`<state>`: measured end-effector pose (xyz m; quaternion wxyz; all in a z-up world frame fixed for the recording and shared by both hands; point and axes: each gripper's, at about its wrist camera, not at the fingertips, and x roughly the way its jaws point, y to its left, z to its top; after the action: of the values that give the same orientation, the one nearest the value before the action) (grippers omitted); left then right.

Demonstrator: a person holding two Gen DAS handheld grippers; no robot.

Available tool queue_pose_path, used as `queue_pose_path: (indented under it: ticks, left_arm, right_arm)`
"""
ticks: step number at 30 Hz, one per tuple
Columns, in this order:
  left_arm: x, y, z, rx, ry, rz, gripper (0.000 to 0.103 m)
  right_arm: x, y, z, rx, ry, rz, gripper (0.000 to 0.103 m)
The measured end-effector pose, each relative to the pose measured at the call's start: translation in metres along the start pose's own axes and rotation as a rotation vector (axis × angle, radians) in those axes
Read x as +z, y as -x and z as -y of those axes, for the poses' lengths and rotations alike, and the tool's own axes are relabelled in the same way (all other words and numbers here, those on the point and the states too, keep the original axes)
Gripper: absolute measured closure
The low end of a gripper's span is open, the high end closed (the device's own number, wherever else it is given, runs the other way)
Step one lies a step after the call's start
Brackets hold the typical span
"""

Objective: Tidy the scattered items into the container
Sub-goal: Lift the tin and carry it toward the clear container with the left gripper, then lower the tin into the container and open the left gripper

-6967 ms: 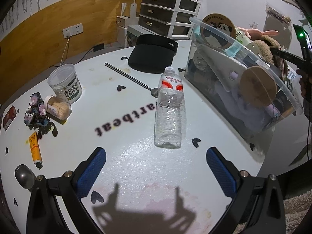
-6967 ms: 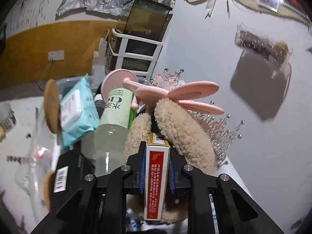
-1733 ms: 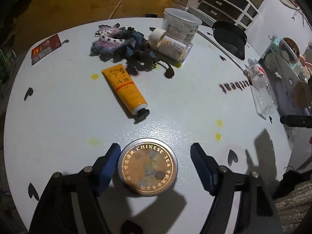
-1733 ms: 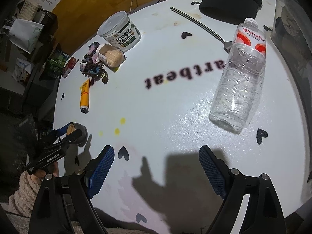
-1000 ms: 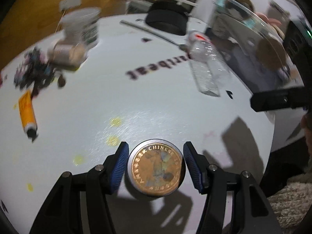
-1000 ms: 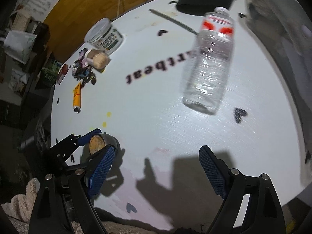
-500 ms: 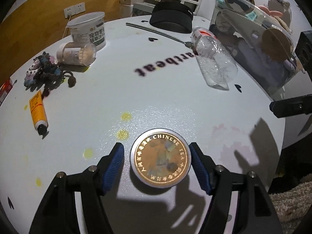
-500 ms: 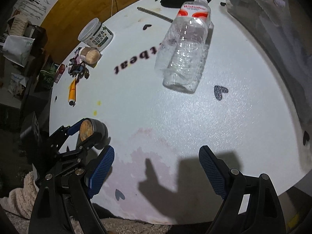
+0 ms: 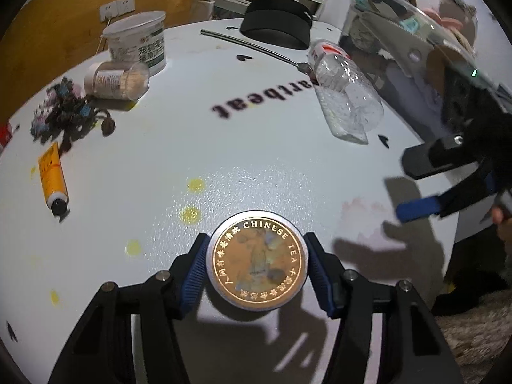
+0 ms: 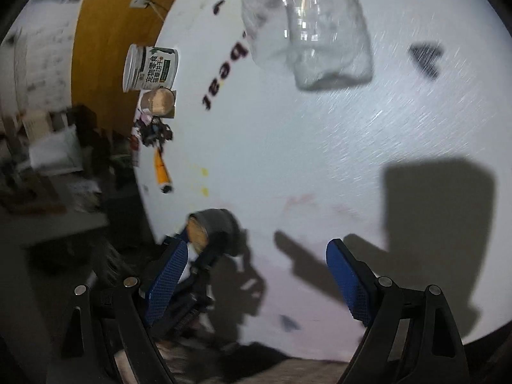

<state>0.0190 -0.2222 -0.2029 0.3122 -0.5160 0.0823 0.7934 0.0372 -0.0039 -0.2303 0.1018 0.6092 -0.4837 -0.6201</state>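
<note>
L gripper (image 9: pixel 257 264) clamps a round metal tea tin (image 9: pixel 257 260) (gold lid, embossed), ribbed blue pads touching both sides. R gripper (image 10: pixel 256 275) gapes wide w/ nothing between; crinkly clear bottle (image 9: pixel 344 92) lies far right on the white table (image 9: pixel 256 147).

Beyond our right gripper's (image 10: pixel 256 275) spread jaws, the clear bottle (image 10: pixel 307 25) is smeared by motion, its neck cut off by the top edge. Left of those jaws, the room past the table (image 10: pixel 320 160) is too blurred to identify. Far right of our left jaws, the container's (image 9: pixel 412 41) contents show only dimly through its clear wall, partly hidden behind the right gripper.
</note>
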Motion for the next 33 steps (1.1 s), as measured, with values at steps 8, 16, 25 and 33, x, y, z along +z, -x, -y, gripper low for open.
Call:
queue_pose_path:
  ticks: [8,16,25,33]
  left_arm:
    - [0.007,0.014,0.0,-0.064,0.042,0.037,0.045]
    - [0.021,0.042,0.024,-0.127,-0.065,0.089,0.045]
    - [0.047,0.071,0.043,-0.218,-0.147,0.14,0.045]
    - [0.089,0.099,0.099,-0.292,-0.337,0.232,0.045]
  right_arm:
    - [0.0,-0.037,0.0,0.15,-0.126,-0.105,0.015]
    - [0.003,-0.044,-0.027,0.236,-0.052,-0.151,0.037]
    - [0.001,0.009,-0.075,0.21,0.226,-0.082,0.057]
    - [-0.007,0.096,-0.09,0.166,0.354,0.073,0.058]
